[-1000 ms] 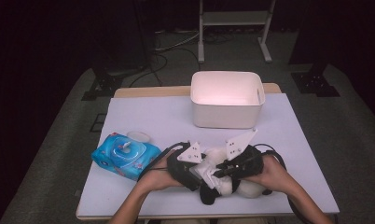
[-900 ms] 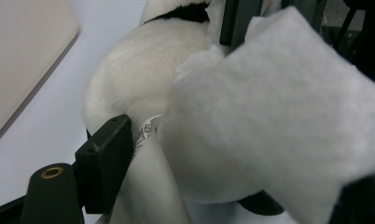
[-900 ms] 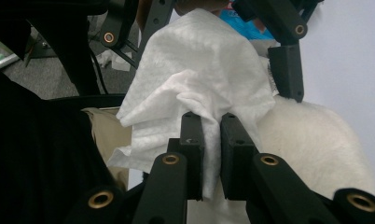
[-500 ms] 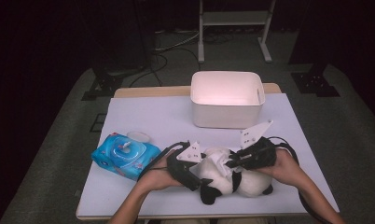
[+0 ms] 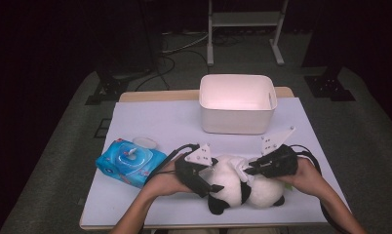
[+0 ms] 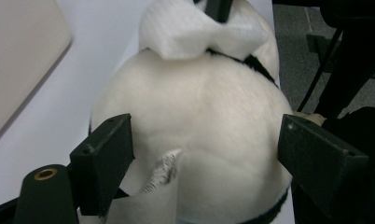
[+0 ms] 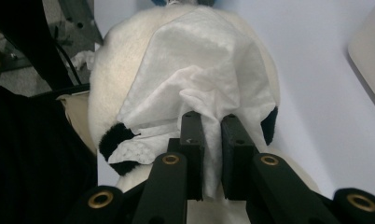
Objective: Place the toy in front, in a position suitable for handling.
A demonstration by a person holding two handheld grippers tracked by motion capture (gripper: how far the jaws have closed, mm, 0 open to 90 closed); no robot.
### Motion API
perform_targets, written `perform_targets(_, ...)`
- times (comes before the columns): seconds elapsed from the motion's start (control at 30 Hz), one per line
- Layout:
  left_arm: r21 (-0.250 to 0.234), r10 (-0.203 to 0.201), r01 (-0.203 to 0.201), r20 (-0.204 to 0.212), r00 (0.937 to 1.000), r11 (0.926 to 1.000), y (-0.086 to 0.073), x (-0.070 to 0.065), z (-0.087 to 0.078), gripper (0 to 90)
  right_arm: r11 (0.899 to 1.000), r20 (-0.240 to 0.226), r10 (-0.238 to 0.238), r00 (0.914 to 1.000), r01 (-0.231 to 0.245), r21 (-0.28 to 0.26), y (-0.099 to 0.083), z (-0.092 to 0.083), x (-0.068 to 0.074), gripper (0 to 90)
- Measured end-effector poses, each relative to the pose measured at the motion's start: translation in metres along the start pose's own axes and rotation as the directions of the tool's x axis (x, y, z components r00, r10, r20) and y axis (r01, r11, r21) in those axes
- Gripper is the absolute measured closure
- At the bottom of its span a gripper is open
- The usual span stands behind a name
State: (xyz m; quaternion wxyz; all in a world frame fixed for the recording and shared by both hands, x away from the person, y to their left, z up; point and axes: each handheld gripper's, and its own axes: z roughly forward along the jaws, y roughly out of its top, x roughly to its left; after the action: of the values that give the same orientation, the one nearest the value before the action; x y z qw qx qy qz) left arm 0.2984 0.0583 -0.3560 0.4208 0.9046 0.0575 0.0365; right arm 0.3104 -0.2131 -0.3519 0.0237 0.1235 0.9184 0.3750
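On the near table edge, high view: panda (image 5: 243,187) plush lies on its side between both hands, on the white tabletop (image 5: 155,122). Left gripper (image 5: 204,183) is at its head end, right gripper (image 5: 250,170) over the body with a white wipe (image 5: 238,165) under its tip. White rounded-rectangle bin (image 5: 237,103) sits farther back, well apart; blue glossy wipes pack (image 5: 129,162) lies to the left with its lid flipped up.

Left gripper view: jaws set wide, straddling the panda's (image 6: 199,130) fuzzy white round body; they've just been opening a bit, and pad contact isn't clear. Sewn tag (image 6: 163,170) sticks out near the left jaw.

Right gripper view: jaws nearly together, pinching a bunched fold of the wipe (image 7: 199,79). Thin crinkled fabric, draped over the plush, black ears (image 7: 114,135) poking out either side.
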Motion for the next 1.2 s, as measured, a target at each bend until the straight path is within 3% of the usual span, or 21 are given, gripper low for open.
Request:
perform_targets(0.17,0.007,0.007,-0.007,-0.003,1.0,1.0,0.011,-0.001,0.001,17.6,0.999,0.015,-0.036,0.9992,0.036,0.017,0.002,-0.002,0.015,80.4)
perform_targets(0.3,0.02,0.007,-0.007,0.01,0.9999,0.9998,0.014,-0.001,0.007,17.6,0.999,-0.003,-0.04,0.9992,0.041,0.009,-0.002,-0.003,0.023,80.5)
perform_targets(0.4,0.041,0.01,-0.01,0.008,0.9999,0.9991,0.014,-0.004,0.01,17.2,0.999,-0.048,-0.047,0.9978,0.047,-0.001,-0.005,-0.002,0.028,80.3)
perform_targets(0.47,0.055,0.01,-0.01,0.007,0.9999,0.9985,0.014,-0.005,0.011,16.7,0.998,-0.031,-0.061,0.9976,0.061,-0.001,-0.004,-0.002,0.03,80.3)
perform_targets(0.87,0.056,-0.013,0.013,-0.002,0.9999,0.9984,0.008,-0.001,0.015,16.8,0.996,-0.055,-0.084,0.995,0.083,-0.012,0.023,0.009,0.017,80.5)
perform_targets(0.97,0.046,-0.009,0.009,0.001,1.0,0.9989,0.008,-0.001,0.016,16.9,0.998,-0.059,-0.059,0.9965,0.058,-0.023,0.017,0.005,0.012,80.5)
perform_targets(1.13,0.049,0.008,-0.008,0.002,1.0,0.9987,0.009,-0.003,0.015,16.9,1.0,-0.015,-0.01,0.9998,0.01,0.011,-0.003,-0.01,0.005,80.5)
perform_targets(1.2,0.052,0.018,-0.018,0.001,0.9998,0.9985,0.01,-0.004,0.015,16.9,1.0,0.002,0.014,0.9999,-0.014,-0.001,-0.012,-0.019,0.001,80.5)
